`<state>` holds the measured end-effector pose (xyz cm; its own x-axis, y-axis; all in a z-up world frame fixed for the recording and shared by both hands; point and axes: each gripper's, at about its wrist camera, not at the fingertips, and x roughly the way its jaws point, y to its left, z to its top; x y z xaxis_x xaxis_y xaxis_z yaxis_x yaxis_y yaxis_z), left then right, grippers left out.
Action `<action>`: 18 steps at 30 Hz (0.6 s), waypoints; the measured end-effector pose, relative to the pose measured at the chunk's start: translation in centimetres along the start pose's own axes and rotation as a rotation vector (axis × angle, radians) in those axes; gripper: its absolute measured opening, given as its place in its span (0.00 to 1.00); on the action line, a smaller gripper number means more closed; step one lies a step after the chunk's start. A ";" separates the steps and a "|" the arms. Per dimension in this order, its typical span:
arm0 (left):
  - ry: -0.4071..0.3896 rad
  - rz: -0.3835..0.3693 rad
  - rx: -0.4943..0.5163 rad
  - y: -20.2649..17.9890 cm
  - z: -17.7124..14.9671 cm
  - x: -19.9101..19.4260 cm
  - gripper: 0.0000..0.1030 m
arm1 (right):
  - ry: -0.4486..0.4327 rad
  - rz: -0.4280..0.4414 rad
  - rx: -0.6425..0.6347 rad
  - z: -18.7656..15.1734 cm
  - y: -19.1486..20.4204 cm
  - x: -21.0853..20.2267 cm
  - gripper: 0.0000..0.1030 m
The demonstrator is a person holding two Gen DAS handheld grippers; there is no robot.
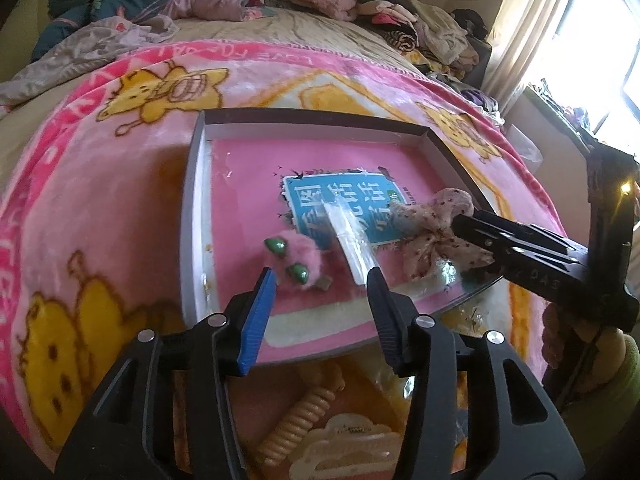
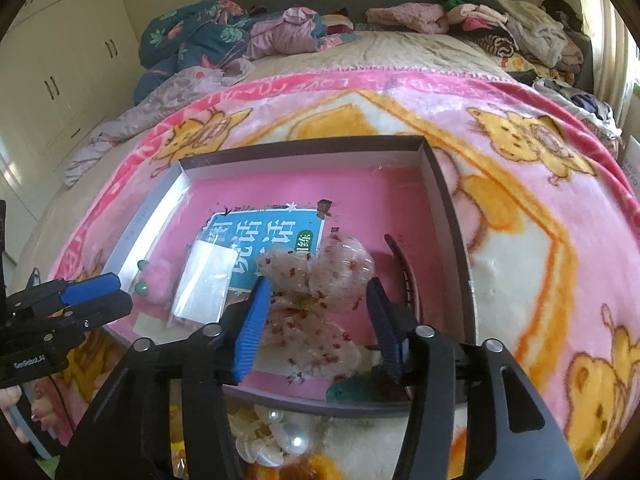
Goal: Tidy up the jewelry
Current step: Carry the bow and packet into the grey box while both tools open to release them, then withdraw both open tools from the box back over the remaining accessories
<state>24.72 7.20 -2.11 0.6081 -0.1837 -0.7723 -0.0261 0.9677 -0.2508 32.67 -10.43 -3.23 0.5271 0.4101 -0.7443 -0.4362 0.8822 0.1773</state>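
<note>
A shallow box (image 1: 192, 216) (image 2: 448, 200) lined with a pink book cover lies on the bed blanket. In it are a pink fuzzy clip with green hearts (image 1: 298, 258) (image 2: 154, 282), a clear plastic packet (image 1: 352, 240) (image 2: 204, 284), a floral fabric bow (image 1: 432, 236) (image 2: 320, 284) and a dark hair clip (image 2: 408, 276). My left gripper (image 1: 322, 284) (image 2: 100, 292) is open and empty just above the box's near edge. My right gripper (image 2: 318, 296) (image 1: 460, 224) is open, with its fingers on either side of the bow.
Outside the box near me lie a beige spiral hair tie (image 1: 300, 420), a cream claw clip (image 1: 352, 448), a pearl shell clip (image 2: 272, 440) and a teal fuzzy item (image 2: 352, 390). Piled clothes (image 2: 500, 24) and bedding (image 2: 208, 36) cover the far bed.
</note>
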 end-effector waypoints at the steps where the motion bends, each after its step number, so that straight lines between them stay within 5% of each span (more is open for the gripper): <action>1: -0.001 0.000 -0.004 0.1 -0.1 -0.1 0.43 | -0.006 0.001 0.002 -0.1 0.0 -0.3 0.56; 4: -0.002 0.001 -0.011 0.2 -0.3 -0.4 0.50 | -0.027 -0.006 0.009 -0.4 -0.1 -1.5 0.67; 15: -0.021 0.024 -0.014 -0.4 -1.1 -2.4 0.67 | -0.086 -0.015 0.028 -1.9 -0.4 -5.8 0.81; 18: -0.022 0.036 -0.015 -0.7 -1.2 -2.9 0.85 | -0.098 -0.013 0.030 -2.1 -0.5 -6.7 0.81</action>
<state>22.00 6.89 -0.42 0.6239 -0.1444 -0.7680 -0.0606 0.9709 -0.2317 27.88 -14.08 0.30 0.6025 0.4177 -0.6801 -0.4076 0.8937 0.1878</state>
